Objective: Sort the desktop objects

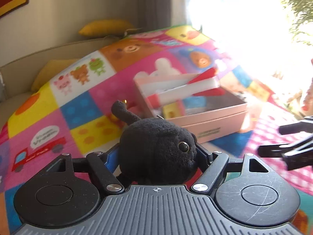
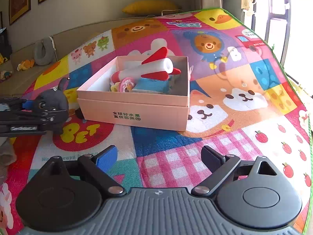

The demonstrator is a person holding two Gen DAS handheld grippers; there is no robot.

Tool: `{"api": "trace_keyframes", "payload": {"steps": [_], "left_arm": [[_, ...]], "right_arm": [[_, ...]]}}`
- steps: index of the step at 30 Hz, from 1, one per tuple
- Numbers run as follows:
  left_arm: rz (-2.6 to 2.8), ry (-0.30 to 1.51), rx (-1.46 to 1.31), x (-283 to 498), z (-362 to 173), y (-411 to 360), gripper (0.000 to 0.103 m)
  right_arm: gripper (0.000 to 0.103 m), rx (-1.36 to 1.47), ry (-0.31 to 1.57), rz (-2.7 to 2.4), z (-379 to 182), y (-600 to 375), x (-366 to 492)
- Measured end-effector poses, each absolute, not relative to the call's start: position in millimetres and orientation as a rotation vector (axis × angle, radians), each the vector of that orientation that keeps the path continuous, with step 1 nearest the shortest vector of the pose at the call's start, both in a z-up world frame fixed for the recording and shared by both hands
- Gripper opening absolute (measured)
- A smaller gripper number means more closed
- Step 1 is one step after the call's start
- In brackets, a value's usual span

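Nearest your lens, the left hand-held gripper (image 1: 156, 152) is clamped on the black plush toy (image 1: 156, 146), and the toy fills the gap between the fingers, so you see little of what lies straight ahead. It hangs over the play mat (image 2: 225, 117), just left of the pink box (image 2: 135, 115).

The mat itself is no hazard. The box is the big risk: its near wall stands high, and a low carry could catch the rim and shove the whole box along the mat.

Inside, the red-and-white rocket (image 2: 148, 67) lies slanted across the top with its fins above the rim (it takes most of the free room). Drop the plush onto it and the toy may roll off and out, or tip the rocket over the edge.

Your right hand-held gripper (image 2: 158, 156) is spread open and holds nothing, in front of the box; keep it apart from the left one as you cross.

The plush's thin tail (image 1: 123, 111) sticks up loose and could snag the rim. A small pink round toy (image 2: 127, 84) sits against the near wall.
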State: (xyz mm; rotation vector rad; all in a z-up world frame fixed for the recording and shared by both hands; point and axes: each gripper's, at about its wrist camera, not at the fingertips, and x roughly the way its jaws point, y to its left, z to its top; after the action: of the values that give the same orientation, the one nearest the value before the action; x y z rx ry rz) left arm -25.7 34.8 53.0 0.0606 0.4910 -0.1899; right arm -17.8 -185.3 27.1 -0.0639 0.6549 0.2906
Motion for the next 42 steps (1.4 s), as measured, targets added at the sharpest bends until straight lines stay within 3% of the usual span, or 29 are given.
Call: {"api": "trace_keyframes", "payload": {"steps": [7, 12, 18, 23, 29, 31, 32, 33, 42], "left_arm": [[-0.431, 0.338, 0.091, -47, 59, -31, 0.082], [-0.504, 0.454, 0.089, -40, 25, -50, 0.083], [-0.485, 0.567, 0.102, -56, 8, -26, 0.095], [-0.481, 0.636, 0.177, -69, 5, -5, 0.096], [-0.363, 0.580, 0.137, -57, 24, 40, 0.098], [-0.289, 0.577, 0.105, -40, 29, 54, 0.089], [-0.268, 0.588, 0.077, -30, 30, 61, 0.070], [-0.255, 0.598, 0.039, -19, 31, 68, 0.065], [-0.132, 0.575, -0.071, 64, 34, 106, 0.065]], "right_arm": [[0.093, 0.062, 0.608, 0.168, 36, -220, -19], [0.098, 0.146, 0.577, 0.098, 46, -251, -29], [0.099, 0.110, 0.613, 0.173, 40, -237, -37], [0.099, 0.054, 0.607, 0.266, 38, -202, -38], [0.099, 0.044, 0.583, 0.238, 33, -195, -34], [0.099, 0.030, 0.582, 0.212, 26, -197, -31], [0.099, 0.024, 0.585, 0.202, 23, -198, -29], [0.099, 0.024, 0.589, 0.194, 21, -199, -28], [0.099, 0.098, 0.653, 0.152, 2, -212, -3]]}}
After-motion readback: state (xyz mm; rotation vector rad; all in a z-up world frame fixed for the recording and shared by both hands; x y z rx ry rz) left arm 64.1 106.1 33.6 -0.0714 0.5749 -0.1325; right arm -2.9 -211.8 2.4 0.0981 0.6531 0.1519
